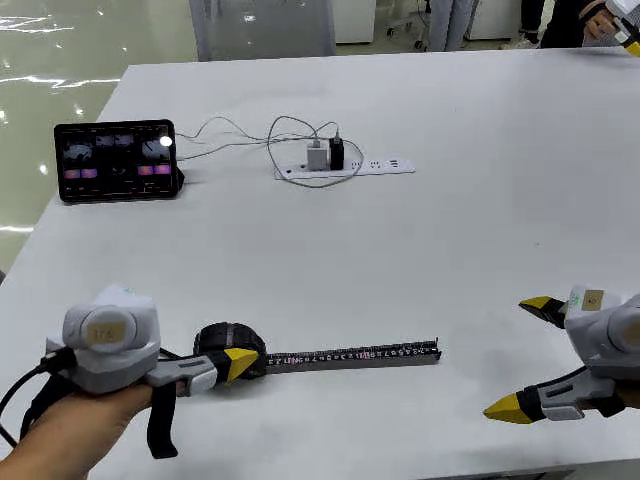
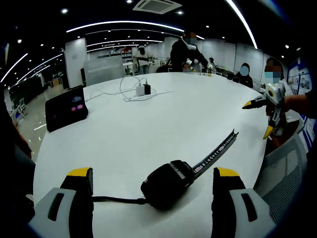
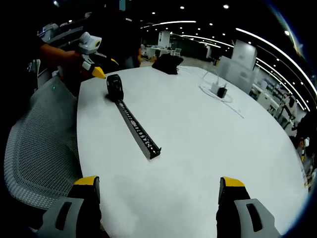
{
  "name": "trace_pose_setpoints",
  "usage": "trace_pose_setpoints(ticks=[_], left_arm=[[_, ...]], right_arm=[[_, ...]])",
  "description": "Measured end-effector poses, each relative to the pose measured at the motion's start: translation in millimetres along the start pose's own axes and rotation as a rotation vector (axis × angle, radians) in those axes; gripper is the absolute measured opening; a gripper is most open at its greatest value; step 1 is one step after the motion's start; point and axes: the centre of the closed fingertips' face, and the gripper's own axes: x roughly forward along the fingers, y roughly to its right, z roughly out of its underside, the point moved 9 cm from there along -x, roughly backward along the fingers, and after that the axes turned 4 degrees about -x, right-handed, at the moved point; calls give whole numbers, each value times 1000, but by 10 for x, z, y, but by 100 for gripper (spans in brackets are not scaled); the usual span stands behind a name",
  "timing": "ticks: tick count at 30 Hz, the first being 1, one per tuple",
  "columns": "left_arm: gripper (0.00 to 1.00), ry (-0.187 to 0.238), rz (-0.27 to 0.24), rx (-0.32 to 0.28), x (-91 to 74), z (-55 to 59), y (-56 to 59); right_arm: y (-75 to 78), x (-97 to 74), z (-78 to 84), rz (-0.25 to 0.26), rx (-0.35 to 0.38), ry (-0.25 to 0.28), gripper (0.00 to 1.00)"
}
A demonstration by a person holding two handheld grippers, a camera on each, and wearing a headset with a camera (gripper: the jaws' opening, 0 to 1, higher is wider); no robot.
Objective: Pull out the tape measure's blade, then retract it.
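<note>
Holds the left gripper [image 2: 152, 173] low at the near left, jaws spread wide, clamping nothing. Holds the right gripper [image 1: 520, 355] at the near right, jaws likewise apart and empty. Works over a broad white table [image 1: 480, 150]. Has a dark tablet [image 1: 118, 160] propped at far left, screen lit, and a white power strip [image 1: 380, 166] with two chargers [image 1: 326, 155] plugged in. Leaves the black tape measure [image 1: 222, 338] near the front edge, case between the left jaws with a gap on each side, blade [image 1: 350, 354] drawn out flat toward the right gripper, tip well short of it.
</note>
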Motion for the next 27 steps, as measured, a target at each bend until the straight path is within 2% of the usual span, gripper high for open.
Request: trace_pose_setpoints(ticks=[3,5,7,10,11,12,14,16,20,24,27], left_arm=[[99,8,1,3,7,-88,28],[99,-13,3,11,28,-113,54],[99,-13,6,11,54,-139,87],[99,-36,1,20,100,-133,154],[99,-37,-1,17,113,-127,167],[99,-44,-1,-28,145,-99,186],[99,-51,-13,-66,194,-52,200],[99,-56,-26,-72,226,-16,223],[99,-44,-67,-71,254,39,280],[99,-19,-111,-144,253,96,264],[99,-2,-141,-164,261,160,239]], right_arm=[[6,30,-33,-16,-18,-11,99],[14,57,-46,-30,-38,-21,99],[38,84,-58,-44,-52,-27,99],[67,129,-80,-63,-75,-34,99],[75,144,-89,-66,-83,-35,99],[83,167,-108,-75,-97,-41,99],[119,210,-127,-86,-111,-45,99],[139,245,-145,-95,-123,-48,99],[179,333,-174,-121,-147,-46,99],[201,405,-231,-146,-184,-48,99],[200,467,-284,-161,-204,-58,99]])
